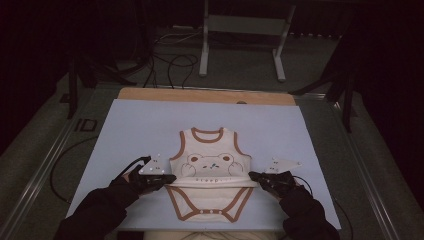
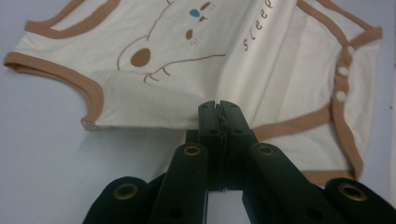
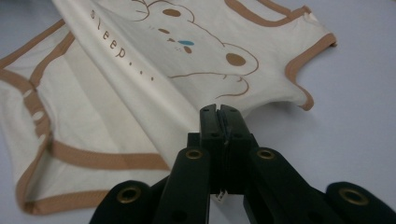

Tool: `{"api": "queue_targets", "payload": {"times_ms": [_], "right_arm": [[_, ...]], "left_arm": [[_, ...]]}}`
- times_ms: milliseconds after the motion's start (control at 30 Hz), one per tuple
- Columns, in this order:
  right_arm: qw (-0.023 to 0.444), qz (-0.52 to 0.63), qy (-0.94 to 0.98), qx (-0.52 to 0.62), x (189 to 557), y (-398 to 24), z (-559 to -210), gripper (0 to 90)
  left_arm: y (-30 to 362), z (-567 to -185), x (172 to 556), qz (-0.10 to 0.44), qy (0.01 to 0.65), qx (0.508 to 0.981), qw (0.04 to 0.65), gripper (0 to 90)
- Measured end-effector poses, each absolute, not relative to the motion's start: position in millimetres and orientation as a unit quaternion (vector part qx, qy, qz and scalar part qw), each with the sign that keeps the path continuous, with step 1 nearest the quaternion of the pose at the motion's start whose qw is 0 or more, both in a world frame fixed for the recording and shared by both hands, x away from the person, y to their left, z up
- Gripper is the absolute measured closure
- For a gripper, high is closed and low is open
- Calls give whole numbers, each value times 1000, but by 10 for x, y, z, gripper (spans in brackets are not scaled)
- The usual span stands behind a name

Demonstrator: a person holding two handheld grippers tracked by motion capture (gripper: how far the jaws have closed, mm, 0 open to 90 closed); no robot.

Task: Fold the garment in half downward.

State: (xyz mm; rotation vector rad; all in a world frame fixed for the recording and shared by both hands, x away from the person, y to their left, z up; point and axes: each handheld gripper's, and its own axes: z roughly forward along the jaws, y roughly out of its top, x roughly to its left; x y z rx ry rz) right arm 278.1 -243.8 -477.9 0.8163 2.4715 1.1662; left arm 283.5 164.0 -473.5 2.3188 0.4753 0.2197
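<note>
Baby bodysuit (image 1: 210, 180) mid-fold on table (image 1: 125, 125), near front edge. Left hand-held gripper (image 1: 170, 178) and right hand-held gripper (image 1: 254, 176), jaws clamped together on fabric at opposite side edges. Best practice: carry both sides level, keep fold line taut, lay crease square

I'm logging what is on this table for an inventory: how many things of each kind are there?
Cream baby bodysuit with brown trim and a bear print: 1
Pale blue mat covering the table: 1
Black two-jaw grippers, left gripper and right gripper, each shut on the bodysuit: 2
Total: 4
</note>
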Motion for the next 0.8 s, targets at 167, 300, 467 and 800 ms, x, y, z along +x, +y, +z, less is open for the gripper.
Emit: {"api": "queue_targets", "payload": {"times_ms": [167, 300, 467, 800], "right_arm": [[141, 404, 858, 284, 2682, -2446, -4806, 895], [132, 404, 858, 288, 2601, -2459, -4865, 895], [127, 394, 863, 289, 2529, -2463, -4943, 895], [119, 376, 871, 292, 2471, -2473, -5082, 895]], "left_arm": [[1639, -4747, 2750, 78, 179, 907, 372, 900], [1632, -4799, 2686, 69, 177, 909, 370, 900], [1600, -4883, 2628, 63, 173, 915, 359, 900], [1582, -5011, 2540, 49, 176, 919, 349, 900]]}}
